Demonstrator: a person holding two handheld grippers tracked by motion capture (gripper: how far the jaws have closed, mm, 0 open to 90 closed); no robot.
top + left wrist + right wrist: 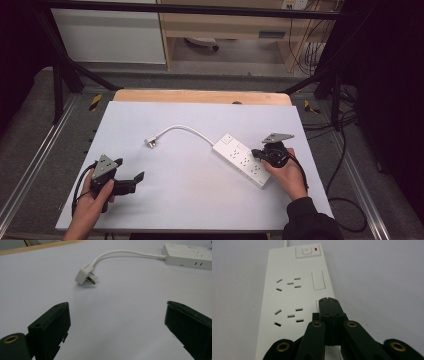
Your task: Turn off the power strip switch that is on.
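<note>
Power strip (242, 160) near the table's (190, 200) right edge, right gripper (328, 301) fingers closed empty on its top, left gripper (117, 322) fingers wide: a light, rigid, smooth casing, probably best gripped across its narrow sides; cord (120, 253) flexible, plug (85, 277) small.

A white board (190, 200) is laid over a wooden table (200, 96). A white power strip (240, 160) is set aslant at the board's right side, and its cord (185, 129) is curved leftward to a plug (150, 142) lying flat. The right gripper (257, 153) is held against the strip's right edge, jaws pressed together. The left gripper (131, 180) is held at the board's near left, well apart from the plug, jaws spread.
</note>
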